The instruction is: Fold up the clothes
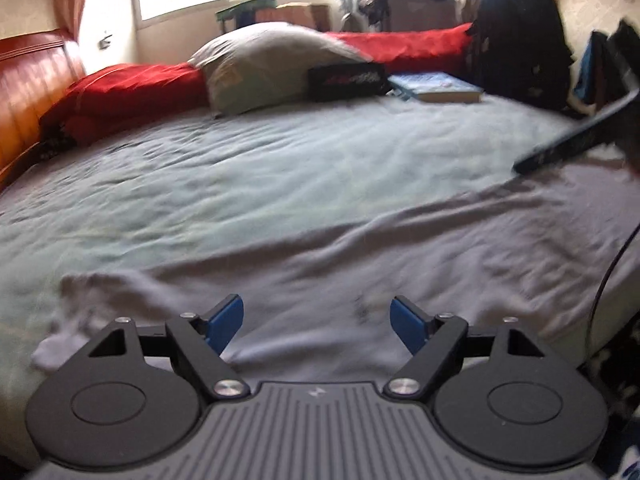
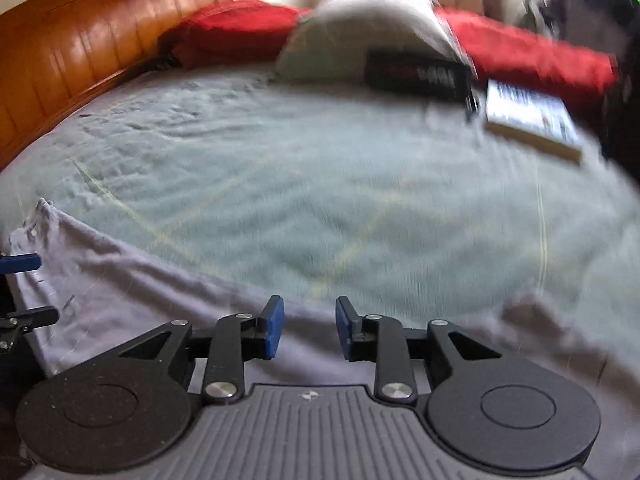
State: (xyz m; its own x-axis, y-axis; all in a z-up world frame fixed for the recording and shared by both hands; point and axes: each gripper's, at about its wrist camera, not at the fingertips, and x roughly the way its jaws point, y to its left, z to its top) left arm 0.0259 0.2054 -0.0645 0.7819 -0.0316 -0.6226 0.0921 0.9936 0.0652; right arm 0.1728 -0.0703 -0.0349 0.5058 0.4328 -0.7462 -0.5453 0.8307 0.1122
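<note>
A pale grey garment [image 1: 400,248] lies spread flat across the near part of the bed, over a light green sheet [image 1: 240,160]. My left gripper [image 1: 318,312] hovers above the garment's near edge, its blue pads wide apart and nothing between them. In the right wrist view the same garment [image 2: 132,292] runs from the left edge under my right gripper [image 2: 310,320], whose pads stand a short way apart with only cloth below them; that view is blurred. The left gripper's fingers [image 2: 24,260] show at the far left. A dark blurred bar [image 1: 576,140] at the right looks like part of the right gripper.
At the head of the bed lie a grey pillow [image 1: 272,64], red bedding [image 1: 132,88], a black box [image 1: 346,80] and a book [image 1: 436,86]. A wooden headboard [image 1: 28,80] bounds the left. Dark bags or clothes [image 1: 520,40] hang far right. A cable [image 1: 608,280] curves near the bed's right edge.
</note>
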